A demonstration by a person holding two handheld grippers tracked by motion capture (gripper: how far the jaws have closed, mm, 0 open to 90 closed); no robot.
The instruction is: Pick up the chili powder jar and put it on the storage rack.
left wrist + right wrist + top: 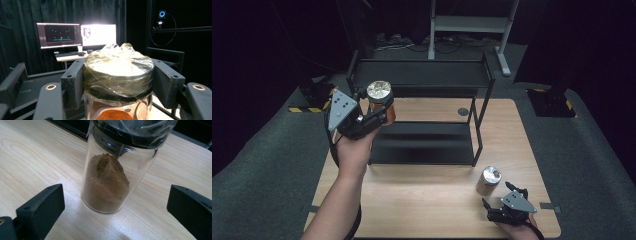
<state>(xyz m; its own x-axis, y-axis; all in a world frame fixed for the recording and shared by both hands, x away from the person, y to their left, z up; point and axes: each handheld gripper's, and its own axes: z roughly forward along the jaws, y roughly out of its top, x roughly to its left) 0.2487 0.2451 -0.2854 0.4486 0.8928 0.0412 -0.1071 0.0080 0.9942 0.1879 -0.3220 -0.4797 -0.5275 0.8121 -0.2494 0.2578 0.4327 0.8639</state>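
Note:
My left gripper (pixel 377 107) is shut on a glass jar of reddish-brown powder (pixel 381 102), held up in the air by the left end of the black shelf rack (pixel 422 75). In the left gripper view both pads clamp the jar's lid (pixel 118 72), which is wrapped in clear film. A second jar of brown powder (pixel 488 181) stands upright on the wooden table (pixel 422 200) at the front right. My right gripper (pixel 504 197) rests just in front of it, open. The right gripper view shows this jar (pixel 112 170) beyond the two wide-apart jaws, untouched.
The two-tier black rack stands on the far half of the table; its lower shelf (pixel 422 142) is bare. A round hole (pixel 463 111) sits in the tabletop behind it. Monitors (pixel 76 35) on a desk glow in the background. Grey carpet surrounds the table.

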